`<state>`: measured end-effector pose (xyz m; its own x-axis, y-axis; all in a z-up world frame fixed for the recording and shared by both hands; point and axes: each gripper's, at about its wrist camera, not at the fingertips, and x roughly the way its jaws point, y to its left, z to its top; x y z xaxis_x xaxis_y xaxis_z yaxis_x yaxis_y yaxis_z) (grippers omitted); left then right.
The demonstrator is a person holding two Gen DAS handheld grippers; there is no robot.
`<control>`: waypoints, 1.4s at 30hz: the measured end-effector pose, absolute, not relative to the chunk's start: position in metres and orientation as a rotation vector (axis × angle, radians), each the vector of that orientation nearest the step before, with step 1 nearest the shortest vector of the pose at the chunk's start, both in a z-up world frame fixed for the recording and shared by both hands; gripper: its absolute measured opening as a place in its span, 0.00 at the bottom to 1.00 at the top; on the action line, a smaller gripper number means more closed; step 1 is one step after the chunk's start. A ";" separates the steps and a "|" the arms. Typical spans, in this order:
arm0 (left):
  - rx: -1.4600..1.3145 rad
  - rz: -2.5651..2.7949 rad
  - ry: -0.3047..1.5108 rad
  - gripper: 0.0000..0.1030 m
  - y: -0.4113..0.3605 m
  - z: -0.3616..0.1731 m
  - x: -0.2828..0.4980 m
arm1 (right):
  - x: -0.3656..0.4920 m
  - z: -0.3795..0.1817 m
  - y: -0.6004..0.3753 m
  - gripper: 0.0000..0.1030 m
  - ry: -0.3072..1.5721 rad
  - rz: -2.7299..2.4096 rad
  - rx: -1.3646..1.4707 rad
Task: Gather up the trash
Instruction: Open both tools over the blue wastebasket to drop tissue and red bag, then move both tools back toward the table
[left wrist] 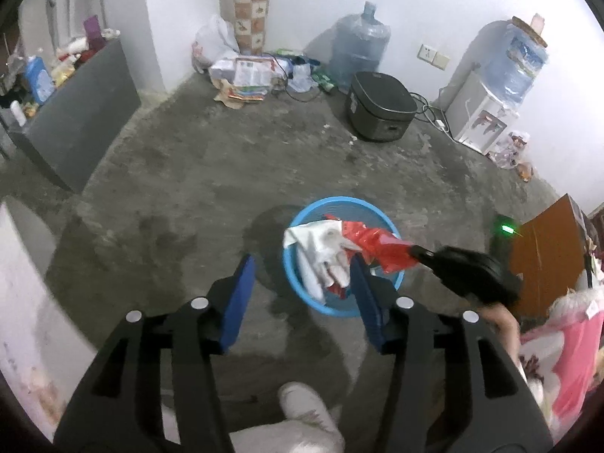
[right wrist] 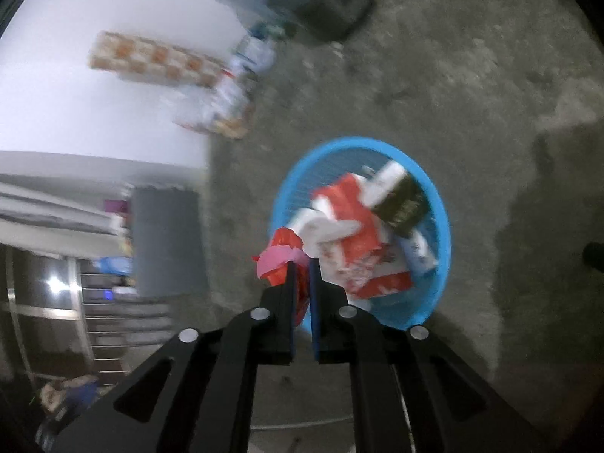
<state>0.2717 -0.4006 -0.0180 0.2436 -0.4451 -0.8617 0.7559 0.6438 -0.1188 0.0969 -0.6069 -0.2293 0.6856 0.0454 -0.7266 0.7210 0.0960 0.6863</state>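
A blue round basket stands on the concrete floor and holds white and red wrappers. My left gripper is open and empty, above the floor just left of the basket. My right gripper reaches in from the right, shut on a red plastic wrapper held over the basket. In the right wrist view the right gripper clamps the red and pink wrapper at the near-left rim of the basket, which holds red-white packaging and a dark box.
A dark rice cooker, a water jug, a water dispenser and a pile of papers and bags line the far wall. A grey cabinet stands at left, a brown box at right. My shoe is below.
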 end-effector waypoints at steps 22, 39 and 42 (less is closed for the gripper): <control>0.086 -0.515 0.902 0.52 -0.125 0.055 0.253 | 0.082 -0.154 -0.579 0.51 0.688 -0.530 1.139; -0.176 -0.186 0.817 0.52 0.092 0.045 0.151 | 0.215 0.004 -0.304 0.57 0.818 0.273 0.460; -0.226 -0.172 0.831 0.52 0.116 0.030 0.141 | 0.233 0.001 -0.253 0.57 0.869 0.353 0.396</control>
